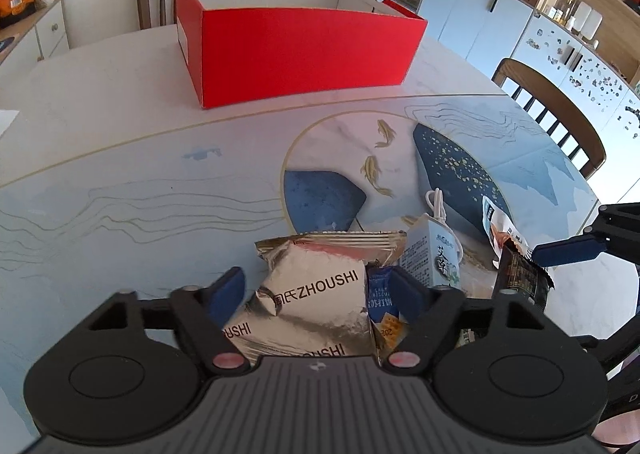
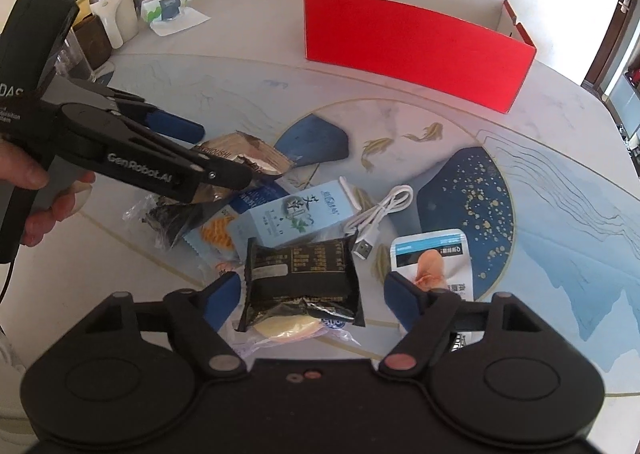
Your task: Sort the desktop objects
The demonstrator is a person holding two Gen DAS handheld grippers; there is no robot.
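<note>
Painted tabletop [image 1: 120,182] carries a snack pile. Left gripper [image 1: 320,294] straddles the silver packet [image 1: 316,294], fingers not yet closed; right gripper [image 2: 312,294] open around the black packet [image 2: 300,278]. Next: squeeze, carry to the red box [image 1: 296,54].

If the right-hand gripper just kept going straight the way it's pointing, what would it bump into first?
Most likely the black snack packet, which lies between the open fingers of the right gripper. Beyond it sit the light blue carton and, farther off, the red box. Depth is hard to judge.

Painted table [image 2: 540,190] carries red box [image 2: 412,54] (open-topped), white cable [image 2: 380,214].
</note>
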